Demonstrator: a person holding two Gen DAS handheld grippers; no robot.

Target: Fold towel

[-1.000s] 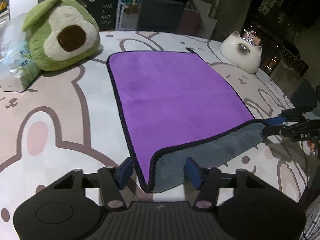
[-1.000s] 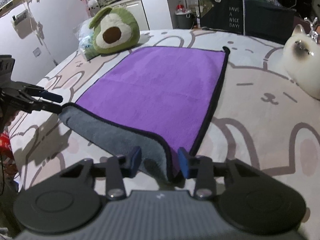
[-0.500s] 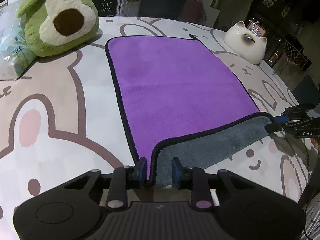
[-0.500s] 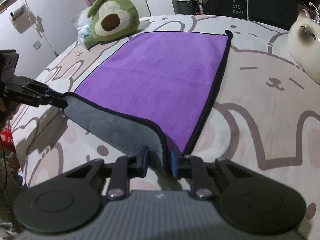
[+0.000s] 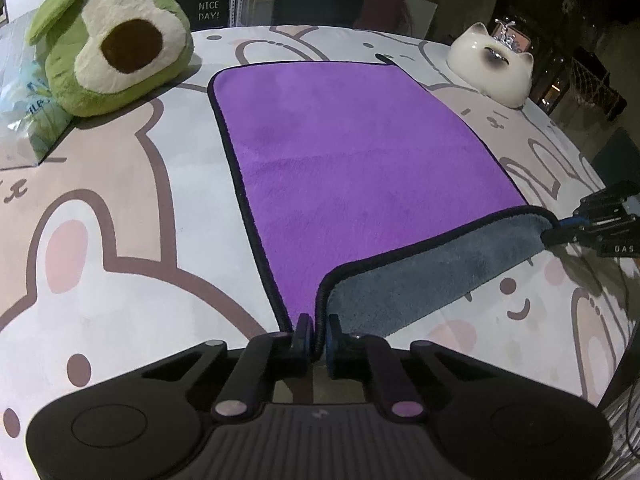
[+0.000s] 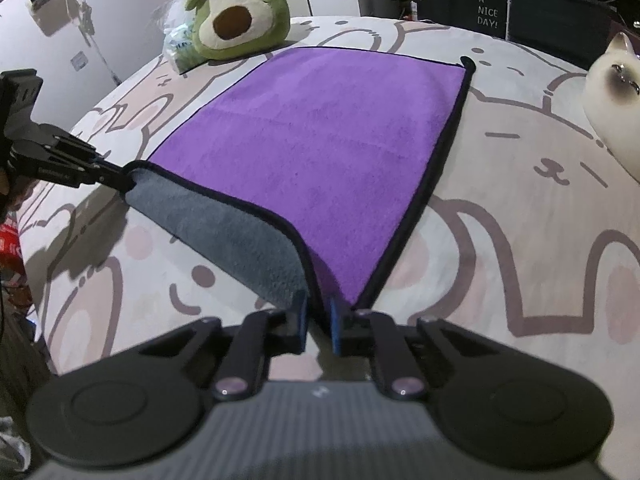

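Note:
A purple towel (image 5: pixel 352 160) with a black hem and a grey underside lies flat on a bunny-print cloth; it also shows in the right wrist view (image 6: pixel 320 148). Its near edge is lifted, showing the grey side (image 5: pixel 432 276). My left gripper (image 5: pixel 317 334) is shut on the near left corner. My right gripper (image 6: pixel 319 316) is shut on the near right corner. Each gripper shows in the other's view, the right one (image 5: pixel 560 232) and the left one (image 6: pixel 108 174), pinching its corner.
A green avocado plush (image 5: pixel 108 40) and a plastic packet (image 5: pixel 24 120) sit at the far left of the table. A white cat-shaped ceramic (image 5: pixel 492 68) sits at the far right. The table edge drops off to the right (image 5: pixel 600 184).
Both grippers closed from open onto the towel's near corners. The near edge has lifted and moved slightly forward, with more grey underside showing.

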